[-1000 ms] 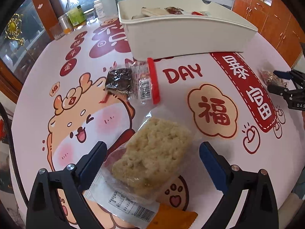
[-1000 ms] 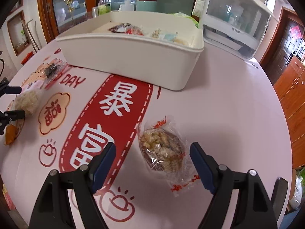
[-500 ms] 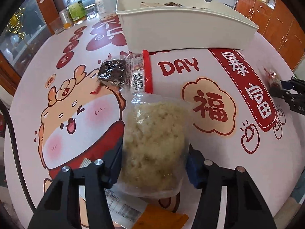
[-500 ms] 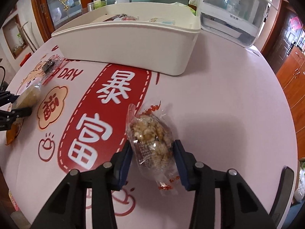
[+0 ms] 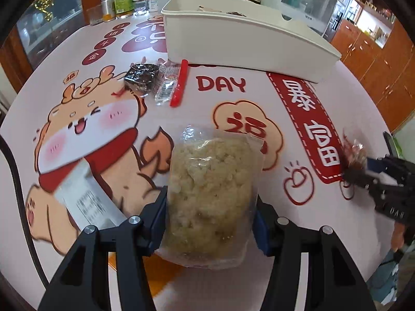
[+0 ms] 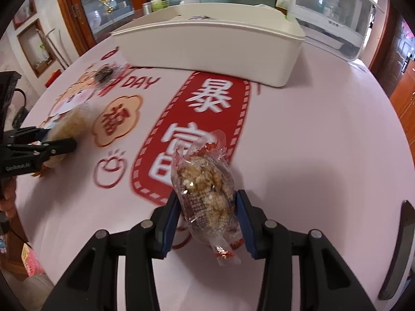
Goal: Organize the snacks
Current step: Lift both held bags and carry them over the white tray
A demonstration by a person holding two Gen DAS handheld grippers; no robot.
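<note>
my left gripper [image 5: 210,220]: clenched on the rice puff cake [image 5: 210,191], blue pads pressing both long sides of its clear wrapper; the jaws have just been closing onto it.
rice puff cake: between my left fingers, near edge of the table, lifted clear of the cloth as far as I can tell; pale, crumbly, upright in the grip.
my right gripper [image 6: 207,220]: clamped on the nut brittle pack [image 6: 207,194], pads tight on its two sides; these jaws have also just been closing onto it.
nut brittle pack: clear bag with red print, brown clusters inside, twisted end hanging toward me; held over the near right part of the table, just past the red banner.
white bin [image 5: 241,41]: far side of the table, centre; some wrapped snacks show over its rim, I cannot tell which.
dark wrapped snack [image 5: 141,77]: on the cloth just in front of the bin's left end.
red-edged packet [image 5: 172,84]: touching the dark one on its right.
white label packet [image 5: 88,197]: flat on the table, left of my left fingers, blurred.
tablecloth [image 5: 350,119]: pink, cartoon animal at left, red banner at right.
other view: each gripper shows at the edge of the other's camera, well apart.
</note>
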